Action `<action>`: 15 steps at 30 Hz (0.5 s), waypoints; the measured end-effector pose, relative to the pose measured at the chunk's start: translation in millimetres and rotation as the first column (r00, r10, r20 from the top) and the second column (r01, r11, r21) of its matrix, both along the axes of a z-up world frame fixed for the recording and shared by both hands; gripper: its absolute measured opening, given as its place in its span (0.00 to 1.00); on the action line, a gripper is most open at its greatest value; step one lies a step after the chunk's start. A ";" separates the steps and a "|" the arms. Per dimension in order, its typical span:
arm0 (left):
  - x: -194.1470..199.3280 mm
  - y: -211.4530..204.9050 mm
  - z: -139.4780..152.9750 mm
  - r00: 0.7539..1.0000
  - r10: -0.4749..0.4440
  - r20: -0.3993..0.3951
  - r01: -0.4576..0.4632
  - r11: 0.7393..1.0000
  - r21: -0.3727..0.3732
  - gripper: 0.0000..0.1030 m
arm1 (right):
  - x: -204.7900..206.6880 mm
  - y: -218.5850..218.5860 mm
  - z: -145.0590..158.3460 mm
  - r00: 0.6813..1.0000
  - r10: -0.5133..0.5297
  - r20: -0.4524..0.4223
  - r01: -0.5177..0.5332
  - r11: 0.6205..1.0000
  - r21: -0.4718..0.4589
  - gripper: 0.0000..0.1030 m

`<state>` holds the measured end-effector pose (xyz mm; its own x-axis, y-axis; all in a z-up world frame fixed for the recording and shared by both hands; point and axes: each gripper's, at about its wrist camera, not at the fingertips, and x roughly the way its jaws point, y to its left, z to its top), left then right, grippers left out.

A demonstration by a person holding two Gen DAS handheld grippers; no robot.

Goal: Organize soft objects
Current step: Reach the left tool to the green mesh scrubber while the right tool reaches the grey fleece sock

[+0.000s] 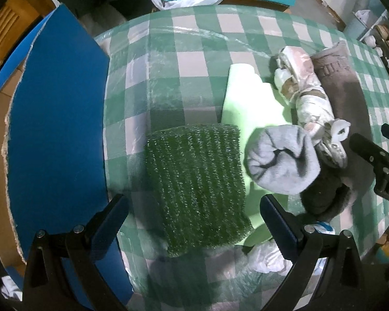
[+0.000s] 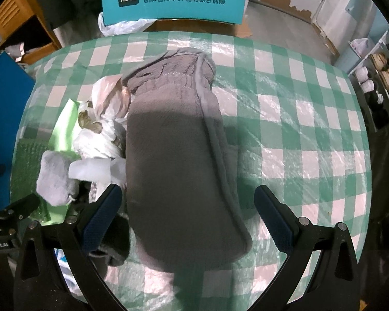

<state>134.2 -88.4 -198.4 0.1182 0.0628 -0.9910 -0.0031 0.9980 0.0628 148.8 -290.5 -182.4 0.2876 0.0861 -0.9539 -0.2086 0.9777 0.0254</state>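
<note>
1. Checked cloth covers the desk (image 2: 298, 119); the soft things are bunched together, nothing sorted yet as far as I see.
2. My left gripper (image 1: 194, 208) is spread wide over the green mesh pad (image 1: 194, 181); my right gripper (image 2: 188, 203) gapes around the grey fleece (image 2: 179, 155).
3. Blue board (image 1: 57, 108) crowds the left; right side lies free.

dark green mesh pad (image 1: 197, 186), green-checked tablecloth (image 1: 194, 46)

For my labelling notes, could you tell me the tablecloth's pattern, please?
Green-and-white checks on the tablecloth, clearest in the right wrist view.
</note>
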 end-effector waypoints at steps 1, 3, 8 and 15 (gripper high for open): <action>1.3 -0.3 -1.3 1.000 0.000 -0.004 0.000 1.000 -0.005 0.99 | 2.0 0.5 -1.2 1.000 -0.002 -0.002 0.002 1.000 -0.001 0.98; 2.1 2.6 -5.4 1.000 0.002 -0.009 -0.002 1.000 -0.009 0.99 | 3.3 1.4 -3.8 1.000 -0.003 -0.007 0.003 1.000 -0.002 0.98; 1.5 3.1 -8.4 1.000 0.006 -0.026 -0.007 1.000 -0.023 0.99 | 8.8 5.9 -12.1 1.000 0.006 -0.023 -0.007 1.000 -0.013 0.89; 4.3 11.2 -12.0 0.999 0.013 -0.040 -0.014 0.999 -0.033 0.91 | 8.8 5.1 -17.6 0.998 0.029 -0.047 -0.030 1.000 -0.006 0.60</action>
